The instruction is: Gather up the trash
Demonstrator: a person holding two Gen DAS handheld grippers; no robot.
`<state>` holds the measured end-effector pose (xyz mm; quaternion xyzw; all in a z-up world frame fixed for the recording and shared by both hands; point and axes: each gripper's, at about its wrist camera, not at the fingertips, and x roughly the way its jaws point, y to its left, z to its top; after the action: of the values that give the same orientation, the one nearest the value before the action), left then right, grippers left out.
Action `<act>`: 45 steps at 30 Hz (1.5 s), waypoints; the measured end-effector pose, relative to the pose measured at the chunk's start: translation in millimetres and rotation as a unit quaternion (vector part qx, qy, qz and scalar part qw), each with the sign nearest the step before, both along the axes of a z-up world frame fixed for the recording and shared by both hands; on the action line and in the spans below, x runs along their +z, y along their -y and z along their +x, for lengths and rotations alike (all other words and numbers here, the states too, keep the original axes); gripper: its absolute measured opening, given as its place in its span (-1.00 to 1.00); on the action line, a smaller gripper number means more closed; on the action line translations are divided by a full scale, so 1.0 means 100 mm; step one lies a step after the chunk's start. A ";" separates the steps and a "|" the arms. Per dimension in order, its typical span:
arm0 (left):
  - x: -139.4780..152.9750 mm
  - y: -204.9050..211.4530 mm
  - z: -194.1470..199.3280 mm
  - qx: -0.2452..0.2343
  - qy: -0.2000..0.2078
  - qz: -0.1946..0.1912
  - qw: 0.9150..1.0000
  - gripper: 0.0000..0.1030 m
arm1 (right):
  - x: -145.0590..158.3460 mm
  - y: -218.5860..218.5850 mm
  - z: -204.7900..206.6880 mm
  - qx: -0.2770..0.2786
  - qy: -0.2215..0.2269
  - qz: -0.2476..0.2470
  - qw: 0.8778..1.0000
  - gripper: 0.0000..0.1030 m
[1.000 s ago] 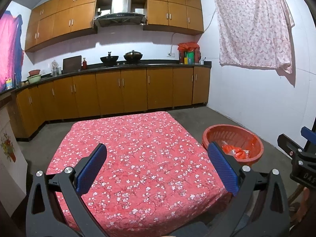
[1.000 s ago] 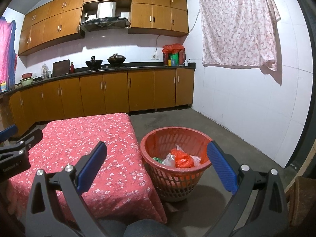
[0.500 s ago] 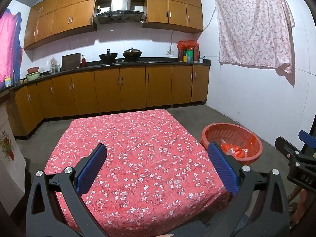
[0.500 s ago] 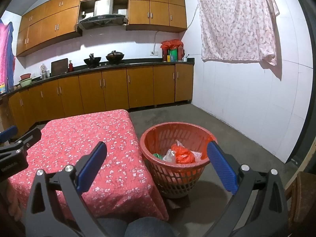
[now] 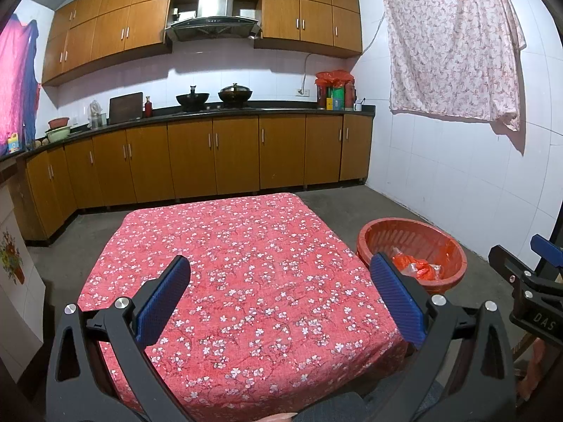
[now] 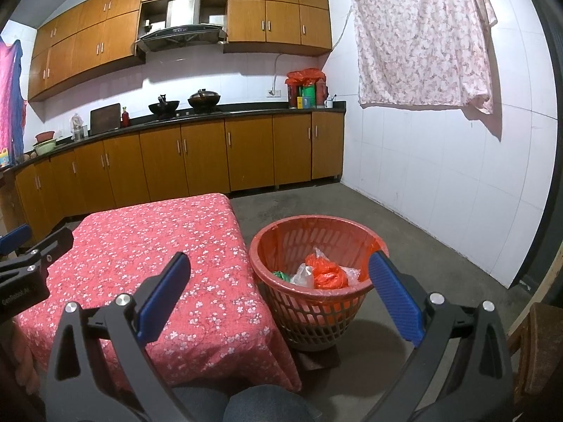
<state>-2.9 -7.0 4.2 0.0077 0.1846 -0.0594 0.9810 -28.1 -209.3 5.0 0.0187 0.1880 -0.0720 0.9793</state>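
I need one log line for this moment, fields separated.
left tool: open, empty | right tool: open, empty | basket: holds trash | tablecloth: bare

A: From here, how much of that basket can you make out in the left view?

B: Its lower wall is hidden behind the table edge and the left gripper's finger at four o'clock. The trash lies in a heap; the green scrap at nine o'clock of it is mostly buried.

A: And the right gripper?

B: Cut off by the edge at three o'clock; I cannot tell how its jaws stand there. The lettering on the countertop bottles is too small to read.

A: The person?

B: Only a knee at six o'clock, cropped.
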 end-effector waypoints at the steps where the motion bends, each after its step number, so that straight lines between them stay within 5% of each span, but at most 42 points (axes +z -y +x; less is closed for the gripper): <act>1: 0.00 0.00 0.00 0.000 0.000 0.000 1.000 0.96 | 0.00 0.00 0.00 0.000 0.000 0.000 1.000 0.92; 45: -0.03 0.04 -0.03 -0.002 -0.005 0.000 1.000 0.96 | 0.00 0.01 -0.01 -0.001 0.000 0.002 1.000 0.92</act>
<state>-5.5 -10.8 1.4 0.0079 0.1895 -0.0618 0.9799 -28.7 -210.3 5.4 0.0203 0.1884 -0.0723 0.9792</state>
